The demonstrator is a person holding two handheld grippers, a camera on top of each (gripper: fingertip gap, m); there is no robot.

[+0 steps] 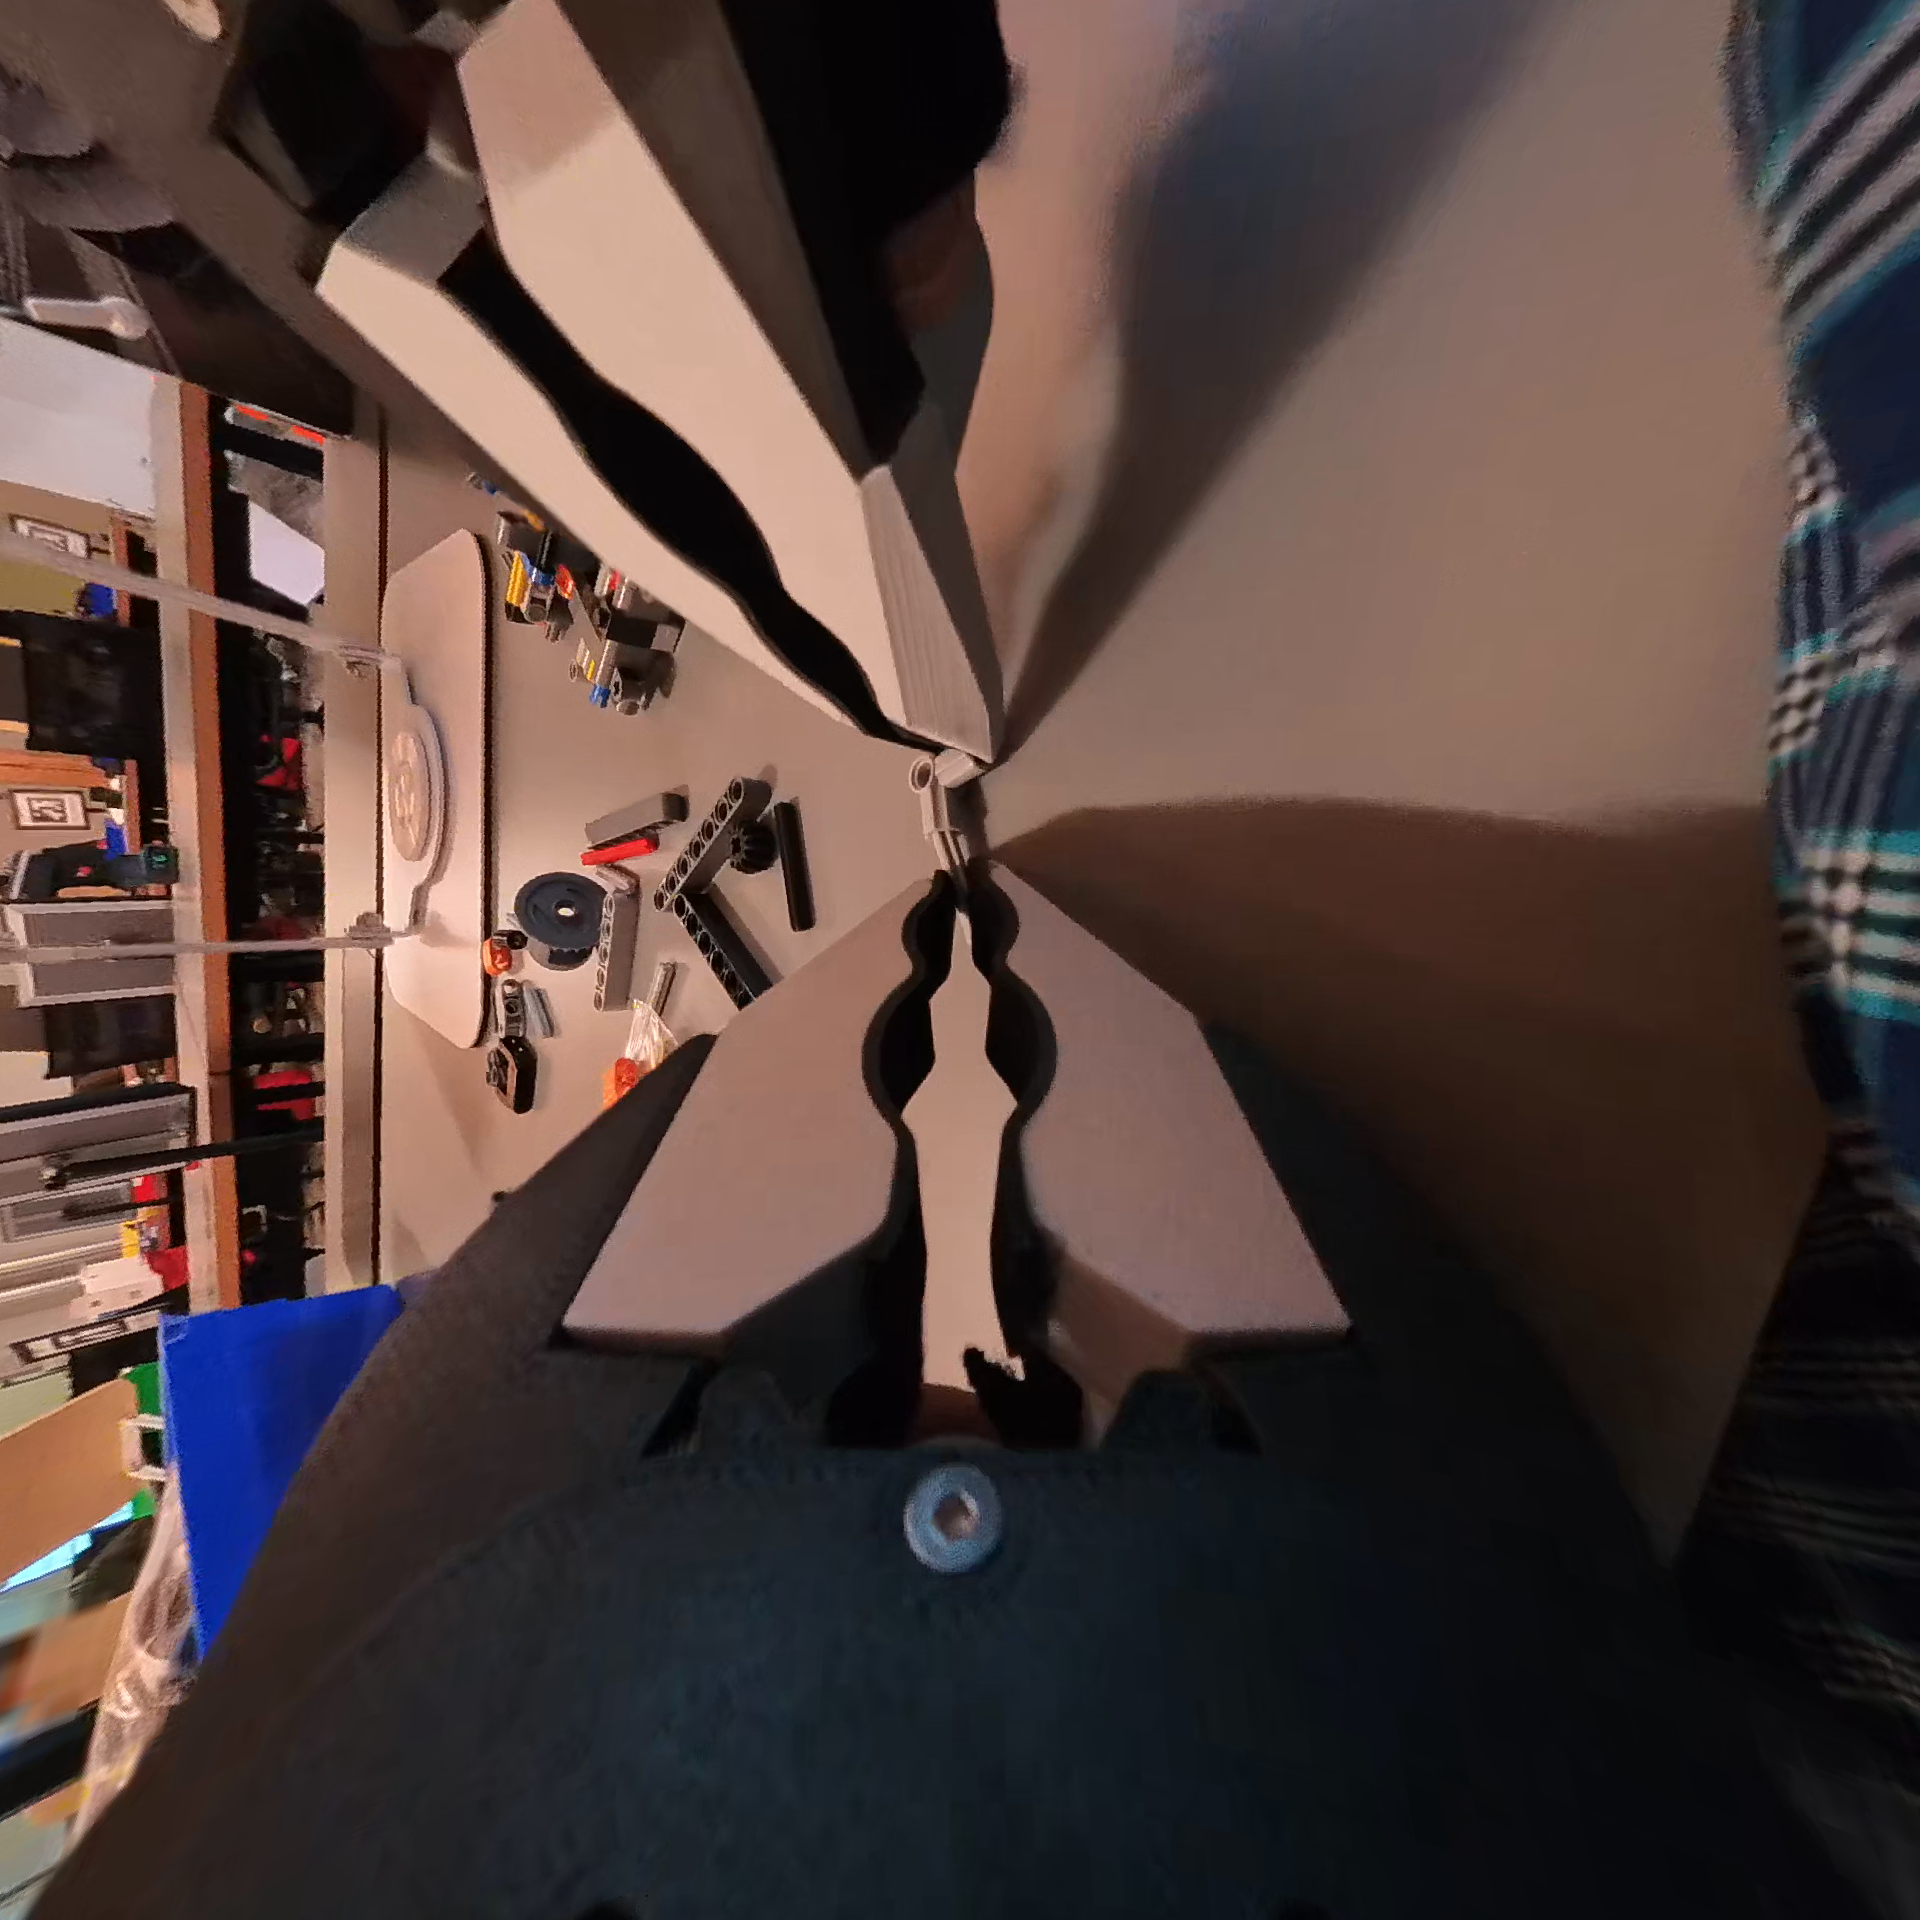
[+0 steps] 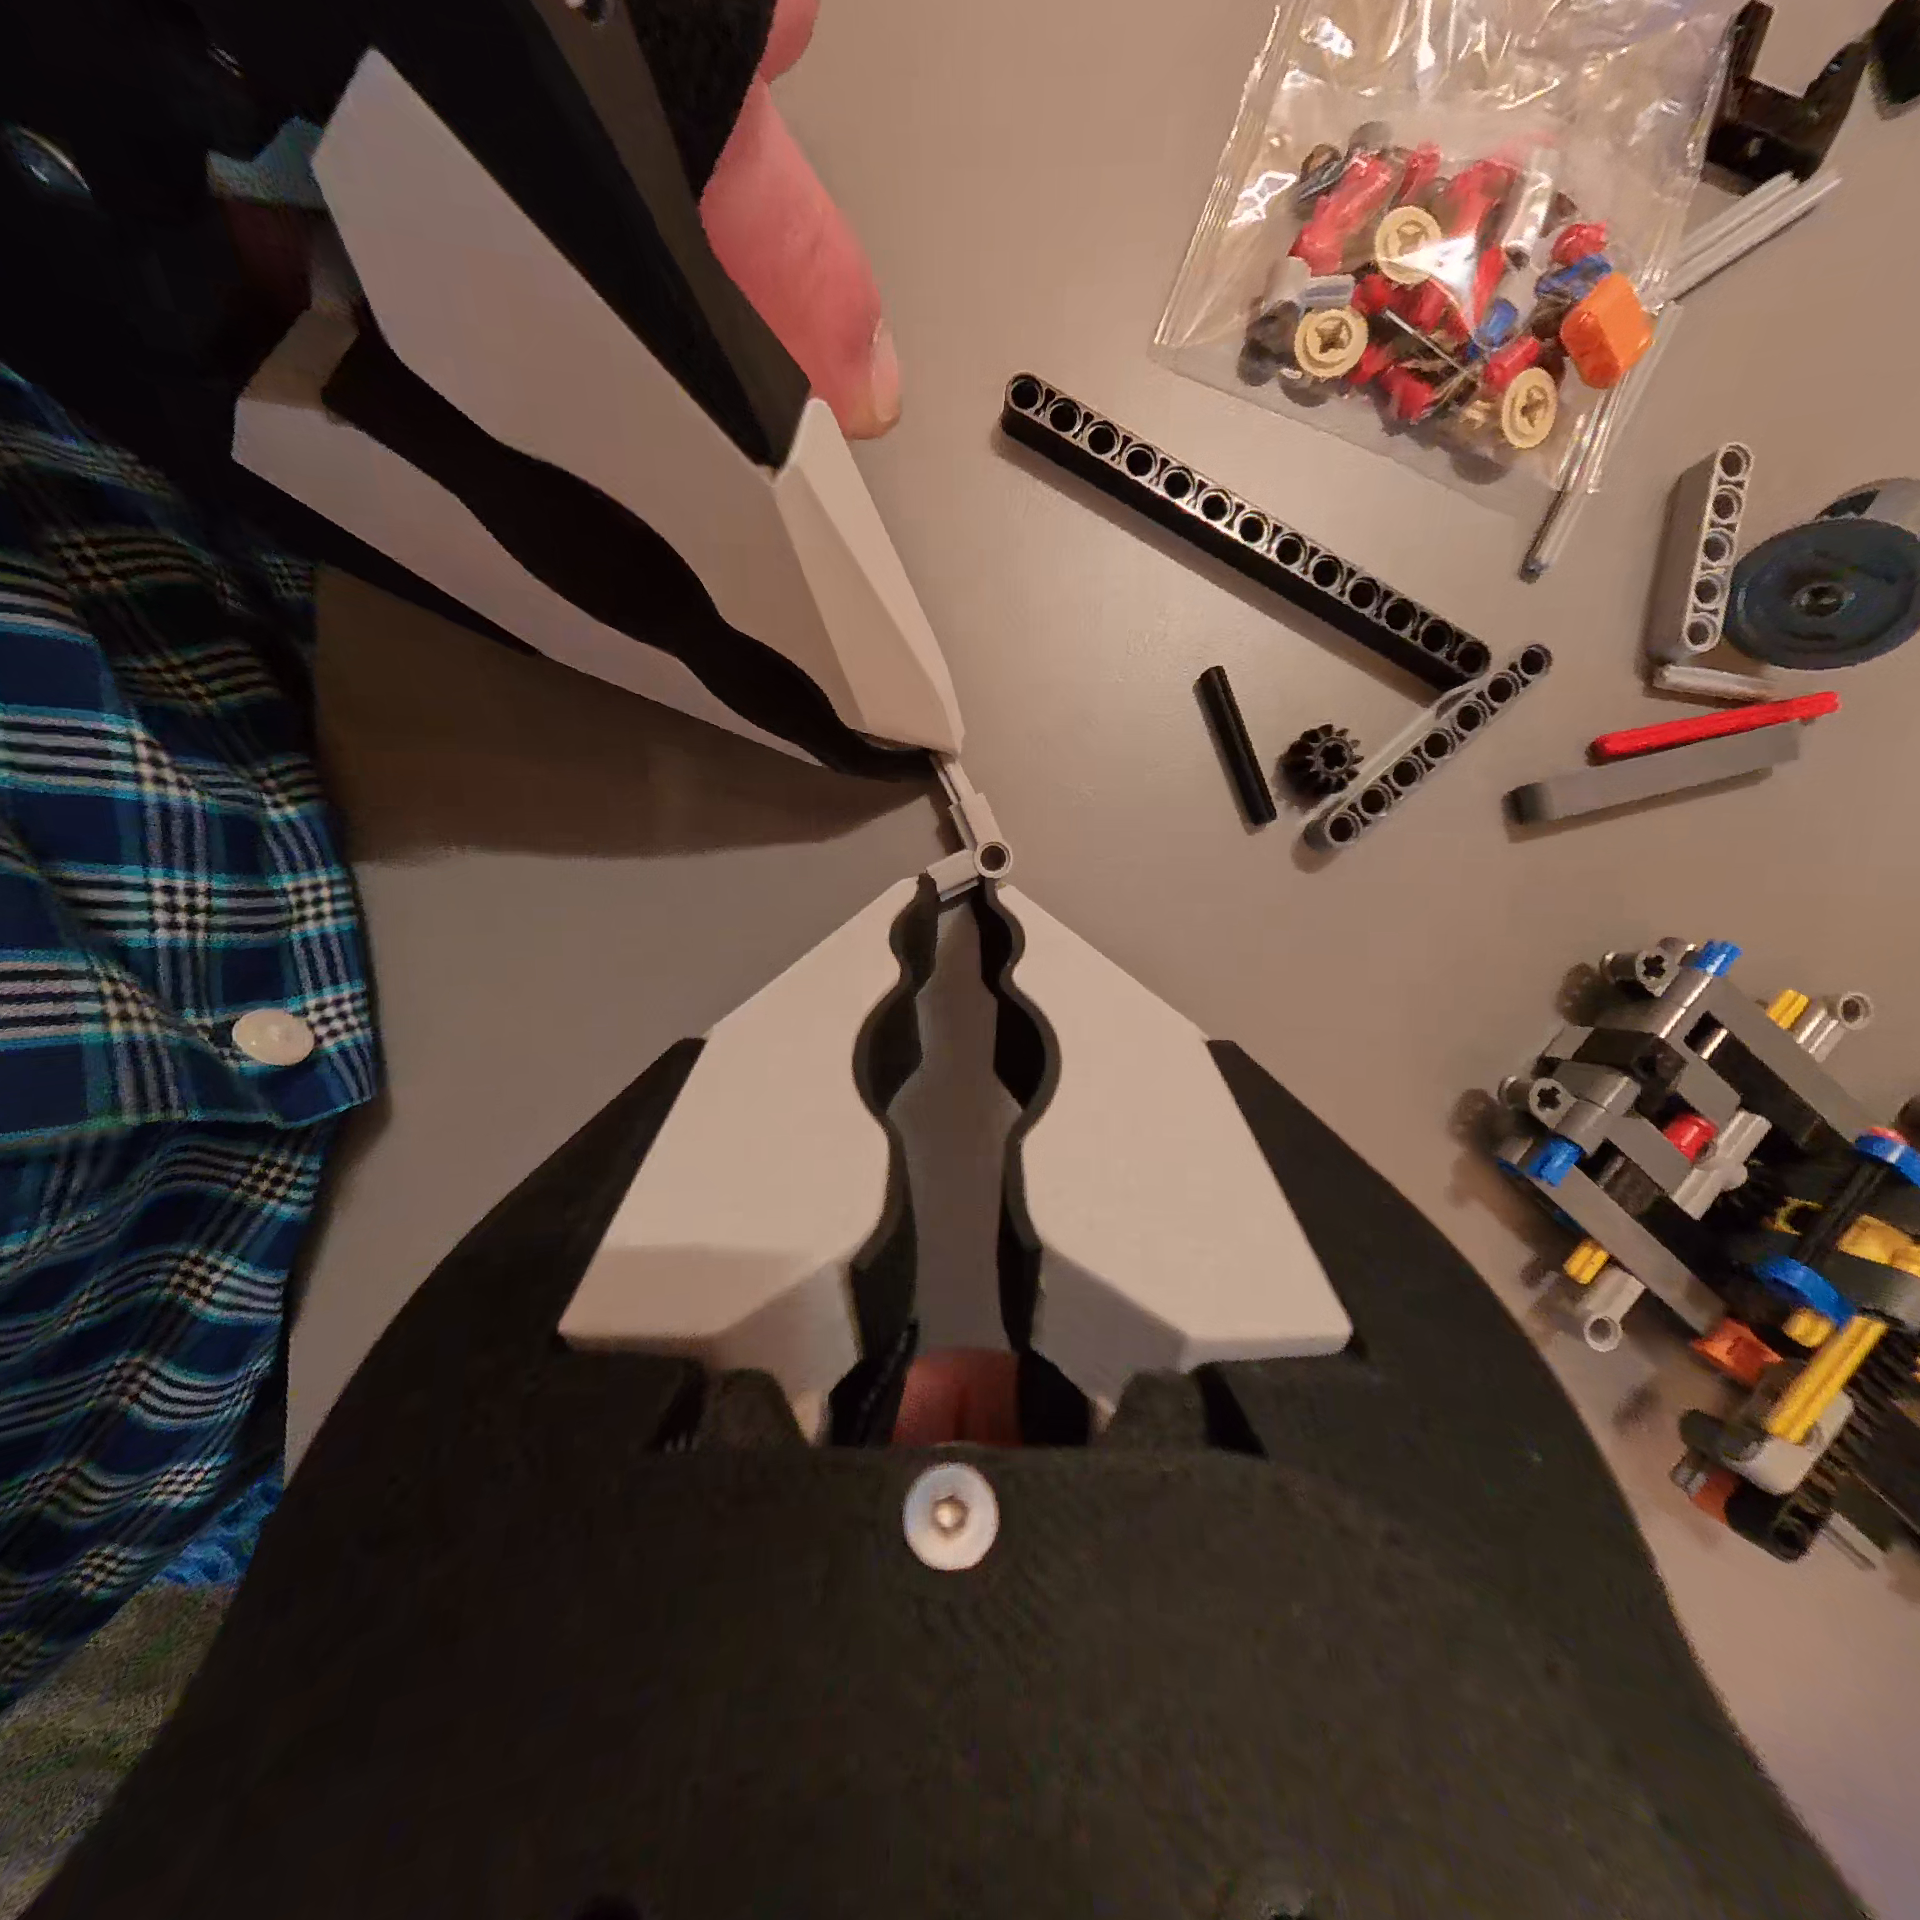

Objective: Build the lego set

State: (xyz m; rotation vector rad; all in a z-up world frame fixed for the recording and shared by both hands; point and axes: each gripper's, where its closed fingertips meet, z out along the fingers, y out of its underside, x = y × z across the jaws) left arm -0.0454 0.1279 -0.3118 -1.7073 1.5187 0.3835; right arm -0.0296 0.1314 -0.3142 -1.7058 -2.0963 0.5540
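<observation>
My two grippers meet tip to tip above the grey table (image 2: 1091, 1039). My right gripper (image 2: 956, 891) is shut on a small grey connector (image 2: 977, 864) with a round hole at its end. My left gripper (image 1: 961, 888) is shut on a thin grey pin (image 1: 948, 831) that touches the connector (image 1: 928, 777). In the right wrist view the left gripper (image 2: 930, 753) comes in from the upper left with the pin (image 2: 966, 805). In the left wrist view the right gripper (image 1: 951, 753) comes in from the upper left. The partly built model (image 2: 1714, 1174) lies at the right.
Loose parts lie right of the tips: a long black beam (image 2: 1247, 530), a grey beam (image 2: 1423, 748), a black tube (image 2: 1236, 743), a small black gear (image 2: 1314, 762), a red piece (image 2: 1714, 727), a blue wheel (image 2: 1829, 597). A clear bag of parts (image 2: 1423, 260) lies behind them. A plaid shirt (image 2: 156, 831) is at the left. The tips of both grippers are at nearly the same place. The small black gear (image 2: 1314, 762) lies around 6 cm away from my right fingertips. The left camera catches it too, in the left wrist view (image 1: 748, 844).
</observation>
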